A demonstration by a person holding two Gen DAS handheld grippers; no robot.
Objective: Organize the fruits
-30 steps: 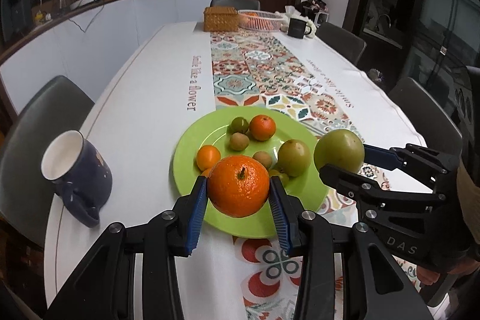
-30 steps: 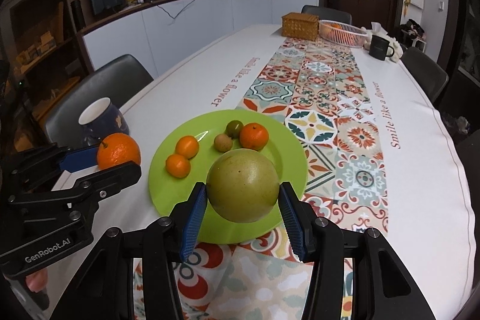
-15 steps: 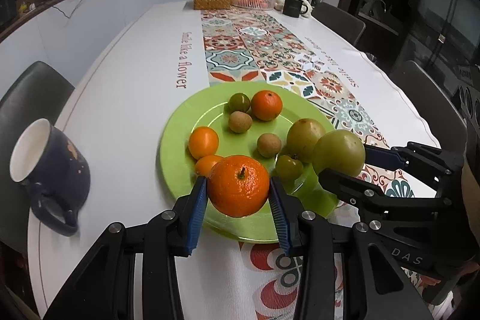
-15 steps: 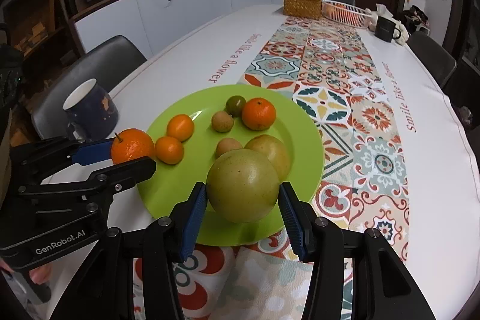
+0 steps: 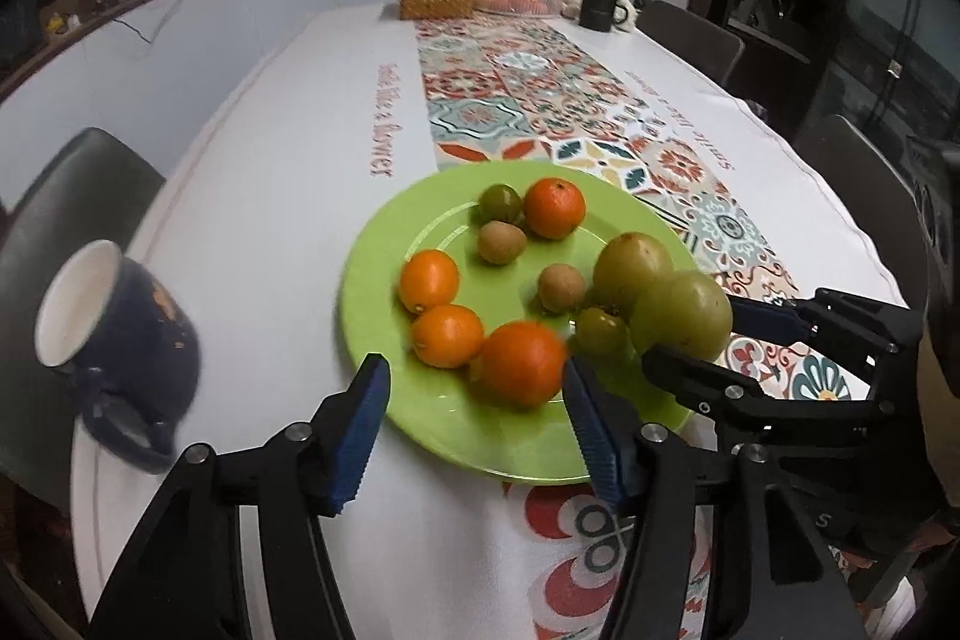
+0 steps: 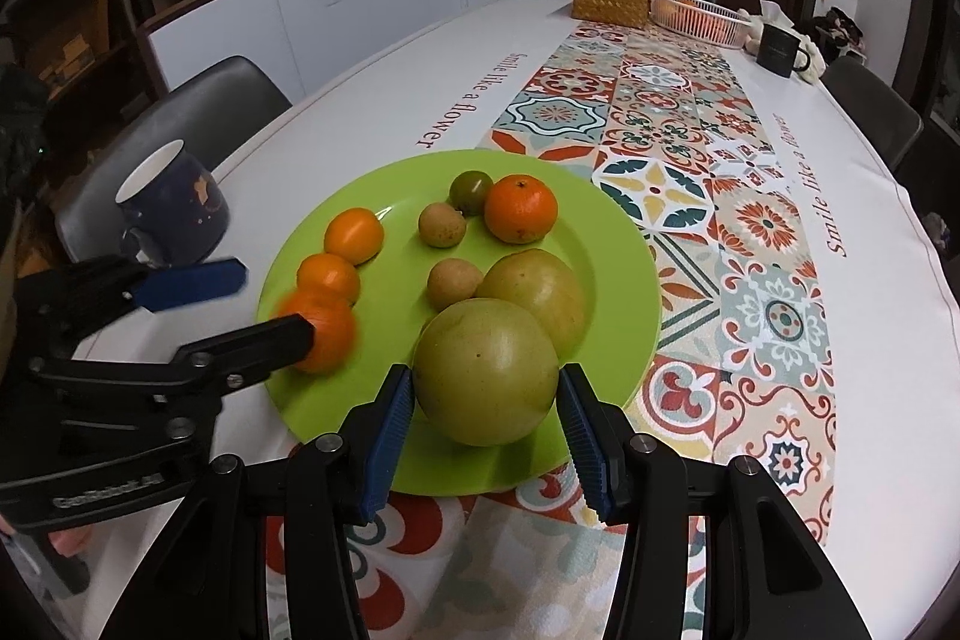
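Orange and blurred, the big mandarin (image 5: pixel 521 363) now sits on the near part of the green plate (image 5: pixel 384 244), low in the left wrist frame. A second ago the left gripper (image 5: pixel 474 418) had it pinched; now its blue fingers (image 5: pixel 360 424) stand spread wide, the right one touching or just beside the fruit, the left well clear. The smear suggests the fruit was only just let go and may be rolling. In the right wrist frame the right gripper (image 6: pixel 485 430) has also loosened: half a second ago its fingers pressed the large green fruit (image 6: pixel 486 370), and now a narrow gap shows on each side, with the fruit low over or resting on the plate's near edge; I cannot tell which. I judge both fruits are as good as delivered. Further up the frame lie two small oranges (image 6: pixel 354 235), two brown fruits, a green one and another mandarin (image 6: pixel 521 208). The left tool's body reads "GenRobot.AI", blurred here. At the left edge stands a dark blue mug (image 6: pixel 174 205). The bench cloth (image 6: pixel 372 100) reads "Smile like a flower" on both sides of its patterned runner.
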